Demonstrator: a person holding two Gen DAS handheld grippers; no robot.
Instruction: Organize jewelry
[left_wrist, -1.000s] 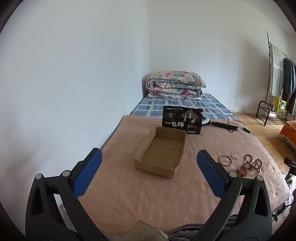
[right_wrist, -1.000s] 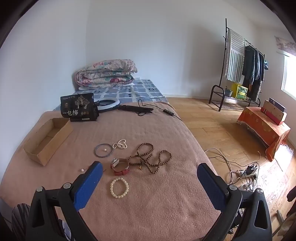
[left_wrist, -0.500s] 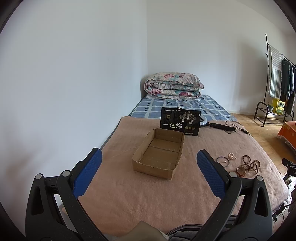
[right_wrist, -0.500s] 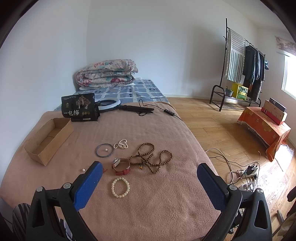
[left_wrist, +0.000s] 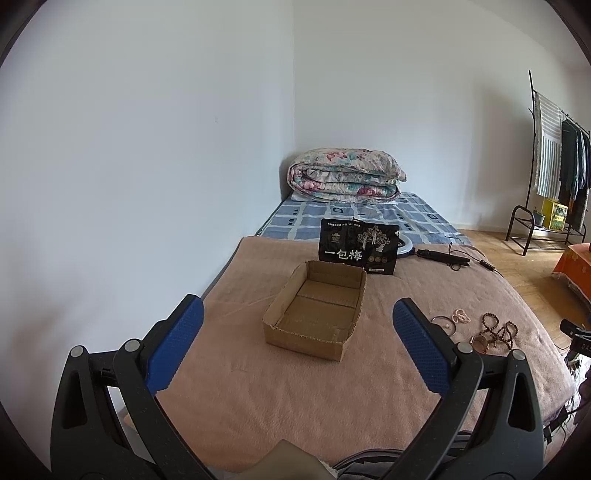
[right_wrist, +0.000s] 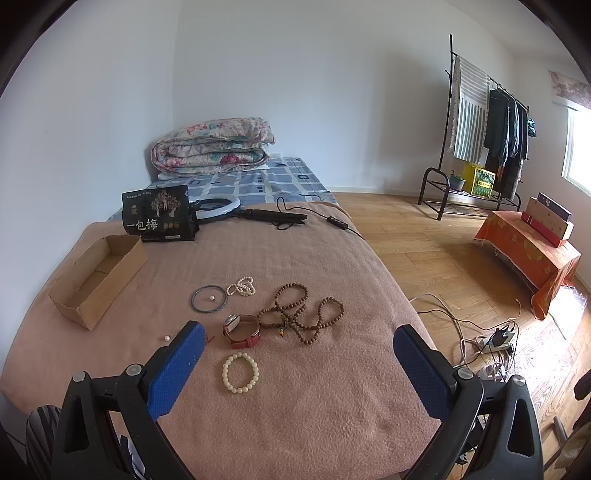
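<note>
Soft even daylight from a window (right_wrist: 578, 147) at right, faint shadows, sharp focus, fisheye bending, dark vignetted corners

Left gripper (left_wrist: 298, 317) drawn back and raised slightly from cardboard box (left_wrist: 315, 315); box seen smaller, farther off. Right gripper (right_wrist: 298, 346) eased back; white bead bracelet (right_wrist: 240, 372) now clear of left finger (right_wrist: 176, 364).

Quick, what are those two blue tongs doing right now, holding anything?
Left tongs: open, holding nothing.
Right tongs: open, holding nothing.
</note>
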